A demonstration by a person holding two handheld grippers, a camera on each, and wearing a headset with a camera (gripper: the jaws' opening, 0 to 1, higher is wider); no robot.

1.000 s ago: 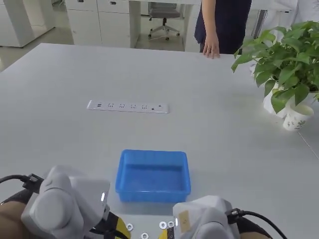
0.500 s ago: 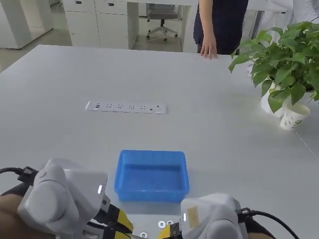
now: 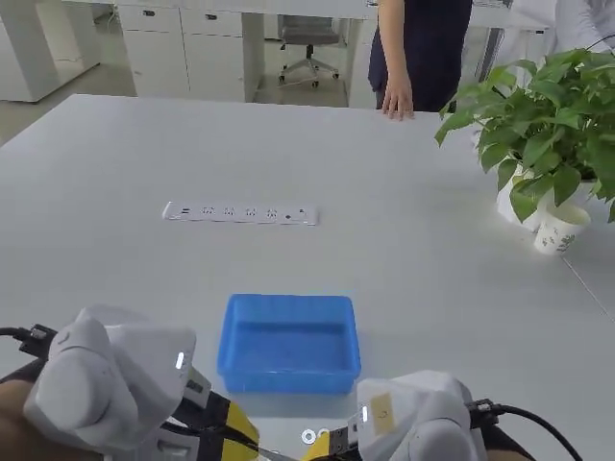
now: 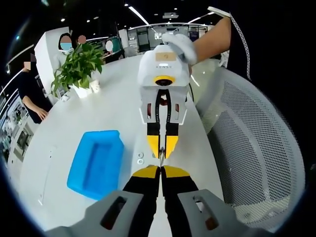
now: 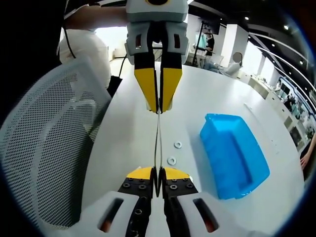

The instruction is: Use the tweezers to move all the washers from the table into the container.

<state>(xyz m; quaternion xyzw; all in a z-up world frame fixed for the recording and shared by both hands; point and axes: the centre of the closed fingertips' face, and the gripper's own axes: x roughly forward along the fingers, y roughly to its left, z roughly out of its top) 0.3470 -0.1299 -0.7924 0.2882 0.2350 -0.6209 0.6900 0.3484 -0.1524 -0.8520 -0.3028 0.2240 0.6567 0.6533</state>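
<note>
Change: left gripper [image 4: 160,170] has edged inward, covering some washers [image 5: 171,161].
Grip: left and right gripper [image 5: 157,174] both pinched narrow on the tweezers [image 5: 158,138].
Washers: table's [image 3: 432,240] near edge, just beside container [image 3: 288,376].
Status: container looks empty; pick-up pending.

White-bodied left tool [image 4: 160,169] and right tool [image 5: 158,171], yellow-tipped black jaws, black cables [image 3: 528,416], small screws [image 5: 129,186]

Glossy blue plastic container [image 3: 288,376], matt grey table [image 3: 432,240] — shiny metal washers [image 5: 172,161].
</note>
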